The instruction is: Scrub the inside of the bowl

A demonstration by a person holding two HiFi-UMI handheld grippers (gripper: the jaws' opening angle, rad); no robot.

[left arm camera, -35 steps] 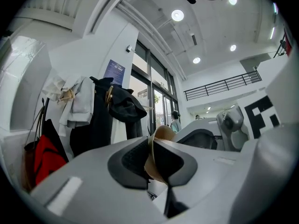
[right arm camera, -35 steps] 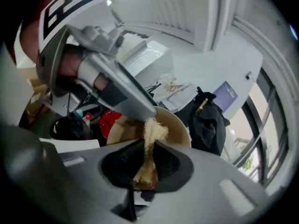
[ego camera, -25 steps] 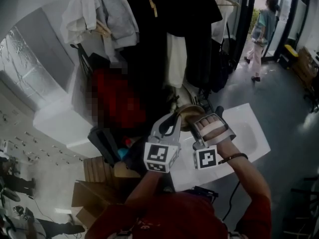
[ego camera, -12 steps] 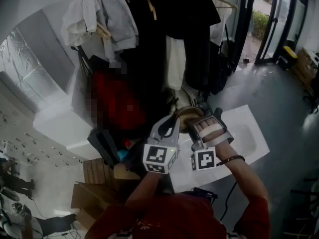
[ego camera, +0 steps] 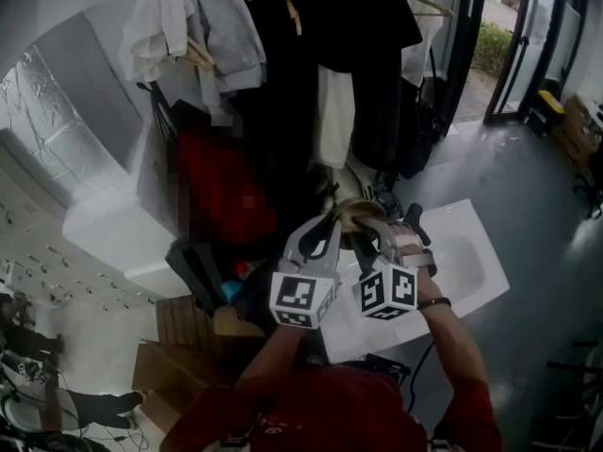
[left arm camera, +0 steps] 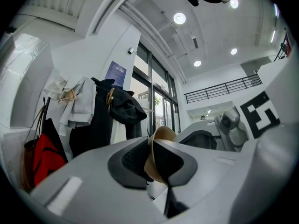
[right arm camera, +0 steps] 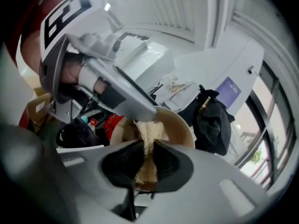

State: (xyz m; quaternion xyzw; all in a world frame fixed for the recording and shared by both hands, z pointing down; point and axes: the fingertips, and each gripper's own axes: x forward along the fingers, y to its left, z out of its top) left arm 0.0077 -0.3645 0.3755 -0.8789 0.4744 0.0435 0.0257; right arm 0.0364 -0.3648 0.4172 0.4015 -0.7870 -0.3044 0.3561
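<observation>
Bowl (ego camera: 356, 213), tan and shallow, up in the air over the left end of the white basin (ego camera: 471, 257) and apart from its top. Tipped on edge, hollow side turned to the right.

Held by the rim in the left gripper (left arm camera: 152, 157): jaws nearly together, thin wall of the bowl pinched between the two dark pads. Comes at the bowl from the side away from the basin.

Right gripper (right arm camera: 145, 162) clamped on a pale, fibrous scrub pad (right arm camera: 148, 136), jaws close together with the pad squeezed between them. Reaches in from over the basin, with the pad's free end inside the hollow and touching the inner wall. Grey body of the left gripper seen crossing just above the rim from that side.

Marker cubes (ego camera: 303, 298) side by side over the basin's near-left corner, almost touching.

Beyond the basin's far-left corner, a rack of hanging clothes (ego camera: 320, 26), with a red bag (left arm camera: 44, 157) under them. Left of the basin, cardboard boxes (ego camera: 179, 347) on the floor.
</observation>
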